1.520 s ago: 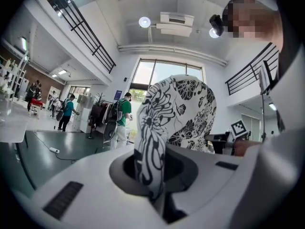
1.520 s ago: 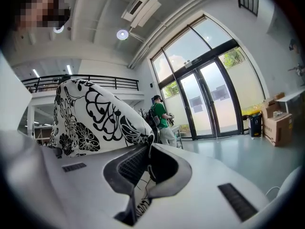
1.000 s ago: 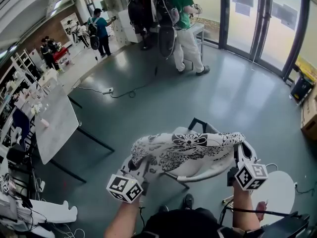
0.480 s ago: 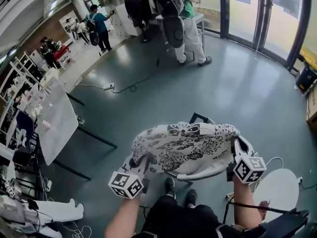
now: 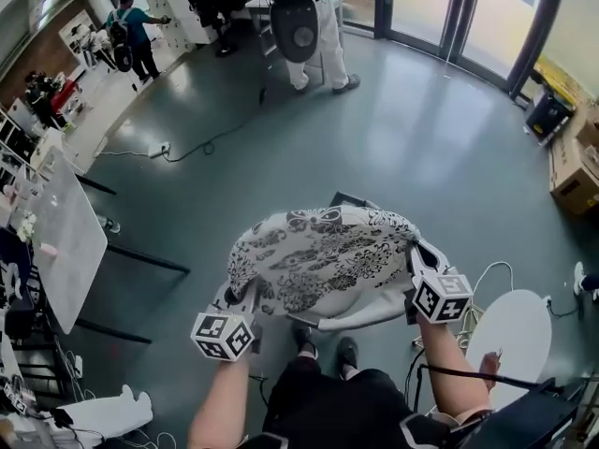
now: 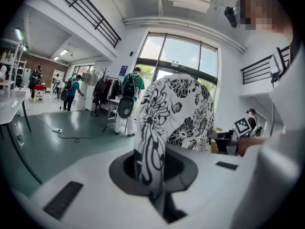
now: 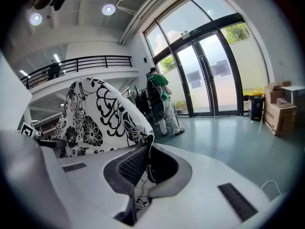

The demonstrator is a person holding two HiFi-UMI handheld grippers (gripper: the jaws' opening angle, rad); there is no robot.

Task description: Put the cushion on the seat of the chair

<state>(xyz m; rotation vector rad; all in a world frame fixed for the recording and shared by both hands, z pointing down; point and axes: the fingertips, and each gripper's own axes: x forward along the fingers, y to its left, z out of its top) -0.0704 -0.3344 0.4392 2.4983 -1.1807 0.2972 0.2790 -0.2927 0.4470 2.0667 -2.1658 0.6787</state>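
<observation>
While the left gripper [image 5: 245, 299] was clenched on the near-left corner of the floral cushion [image 5: 318, 255] and the right gripper [image 5: 417, 258] on its right edge, the cushion hung stretched between them, directly over the white chair [image 5: 372, 314]. Judged: brought to the chair, not yet settled on the seat. Lowering and release remained. Grey floor [image 5: 421, 129] beyond.

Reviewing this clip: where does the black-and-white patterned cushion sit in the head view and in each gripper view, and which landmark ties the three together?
Head view: cushion at centre, stretched left to right.
Left gripper view: cushion centre to right of centre, its edge pinched in the jaws below.
Right gripper view: cushion left of centre, a corner pinched in the jaws.
Shared landmark: person in the green top, standing beyond the cushion.
</observation>
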